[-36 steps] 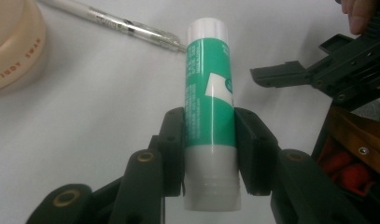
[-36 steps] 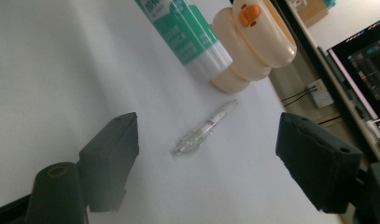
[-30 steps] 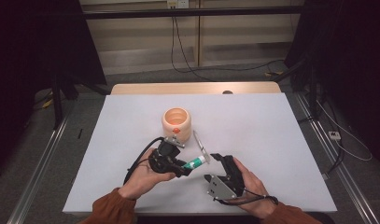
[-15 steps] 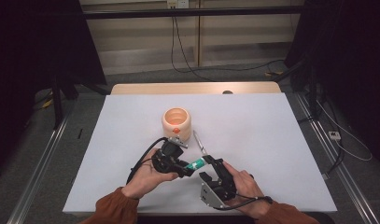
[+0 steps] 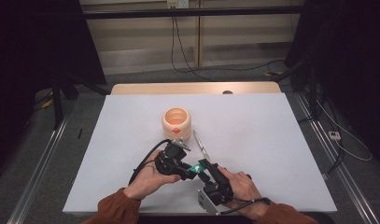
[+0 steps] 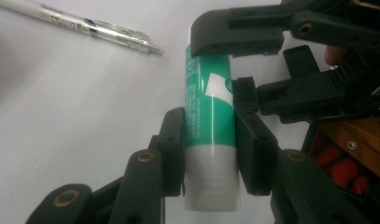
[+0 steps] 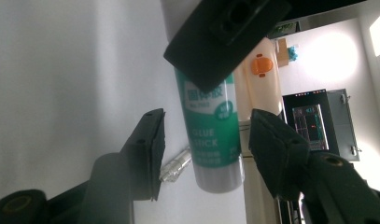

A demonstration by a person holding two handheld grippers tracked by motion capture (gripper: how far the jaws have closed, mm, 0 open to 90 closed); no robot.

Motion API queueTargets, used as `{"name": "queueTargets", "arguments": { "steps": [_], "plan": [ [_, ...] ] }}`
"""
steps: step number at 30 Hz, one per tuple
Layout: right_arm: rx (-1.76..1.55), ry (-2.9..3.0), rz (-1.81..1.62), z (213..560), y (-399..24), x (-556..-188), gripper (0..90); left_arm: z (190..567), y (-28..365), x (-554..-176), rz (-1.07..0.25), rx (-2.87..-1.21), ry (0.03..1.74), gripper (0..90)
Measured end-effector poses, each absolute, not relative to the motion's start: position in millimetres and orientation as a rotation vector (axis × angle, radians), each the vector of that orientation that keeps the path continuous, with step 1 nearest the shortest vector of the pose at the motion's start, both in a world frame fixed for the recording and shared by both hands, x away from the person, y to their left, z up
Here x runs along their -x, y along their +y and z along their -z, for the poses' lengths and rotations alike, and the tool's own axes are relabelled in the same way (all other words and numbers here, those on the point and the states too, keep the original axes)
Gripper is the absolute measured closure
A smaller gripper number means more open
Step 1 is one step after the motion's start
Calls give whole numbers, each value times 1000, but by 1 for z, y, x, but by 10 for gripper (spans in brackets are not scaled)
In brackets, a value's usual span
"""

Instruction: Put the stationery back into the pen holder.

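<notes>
Since the earlier frame the right gripper (image 5: 207,166) has slid up to the glue stick (image 6: 210,121), its jaws closing in around the cap end, pads not yet touching. Left gripper (image 5: 191,171) is clamped on the stick's body. Beyond both lie a pen (image 5: 201,145) and peach cup (image 5: 176,123) on the counter (image 5: 271,140)
</notes>
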State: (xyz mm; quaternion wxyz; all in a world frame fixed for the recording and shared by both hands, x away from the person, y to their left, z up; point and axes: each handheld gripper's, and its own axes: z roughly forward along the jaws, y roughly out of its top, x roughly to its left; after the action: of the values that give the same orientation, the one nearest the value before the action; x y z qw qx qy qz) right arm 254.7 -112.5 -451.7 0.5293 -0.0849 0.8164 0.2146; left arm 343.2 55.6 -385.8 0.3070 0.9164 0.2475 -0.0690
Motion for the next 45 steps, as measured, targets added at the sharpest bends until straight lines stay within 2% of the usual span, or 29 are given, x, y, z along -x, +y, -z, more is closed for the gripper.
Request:
{"name": "queueTargets", "arguments": {
  "steps": [12, 23, 29, 37, 41, 45],
  "plan": [
    [269, 1948, -514, 453, -112, -251, 646, 390, 51, -344, 196, -2432, 656, 658],
    [229, 1979, -596, 454, -119, -254, 667, 390, 54, -344, 166, -2389, 650, 646],
    [173, 2039, -628, 455, -123, -258, 667, 389, 62, -345, 107, -2340, 699, 451],
    [-62, 2129, -722, 449, -139, -273, 667, 392, 80, -342, 30, -2291, 743, 246],
    [-191, 2151, -793, 446, -148, -279, 667, 397, 89, -342, -16, -2267, 777, 173],
    [-289, 2166, -873, 442, -154, -285, 666, 401, 98, -344, -26, -2241, 804, 139]
  ]
}}
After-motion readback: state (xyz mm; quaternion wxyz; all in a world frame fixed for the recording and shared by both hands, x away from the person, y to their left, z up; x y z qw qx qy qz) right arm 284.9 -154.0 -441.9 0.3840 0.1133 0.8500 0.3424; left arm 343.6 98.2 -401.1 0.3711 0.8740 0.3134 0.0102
